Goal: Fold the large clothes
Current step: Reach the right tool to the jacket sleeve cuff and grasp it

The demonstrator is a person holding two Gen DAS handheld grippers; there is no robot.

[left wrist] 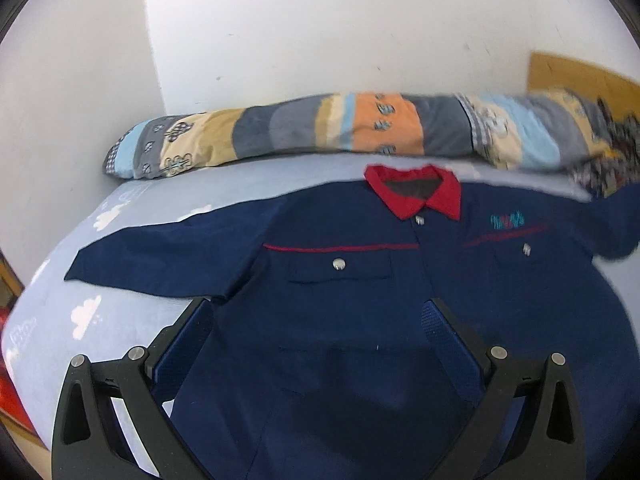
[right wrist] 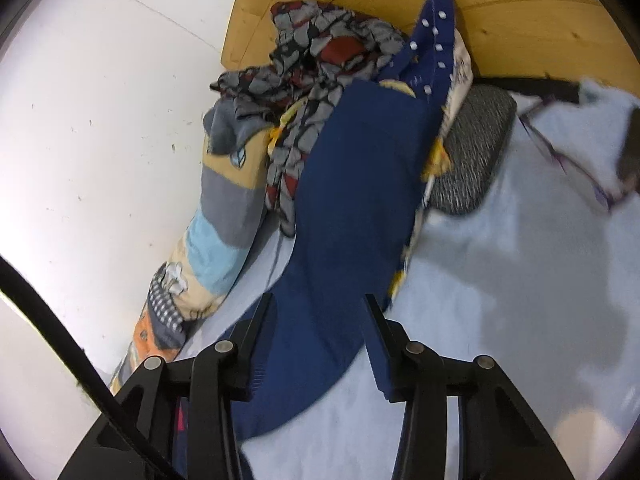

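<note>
Both your grippers, left (left wrist: 320, 322) and right (right wrist: 318, 312), hover with jaws spread over the navy jacket (left wrist: 360, 300) on the bed (left wrist: 100, 320).

The left gripper (left wrist: 320, 320) hung with its jaws spread wide above the lower front of a navy work shirt (left wrist: 360, 300), gripping nothing. The shirt lay face up on the light blue bed sheet (left wrist: 100, 320) — its red collar (left wrist: 416, 192) ahead of the gripper, one sleeve (left wrist: 160, 256) stretched out ahead and to the left. Beyond the collar a patchwork quilt roll (left wrist: 320, 132) ran along the white wall (left wrist: 320, 32) — blurred at its right end.
</note>
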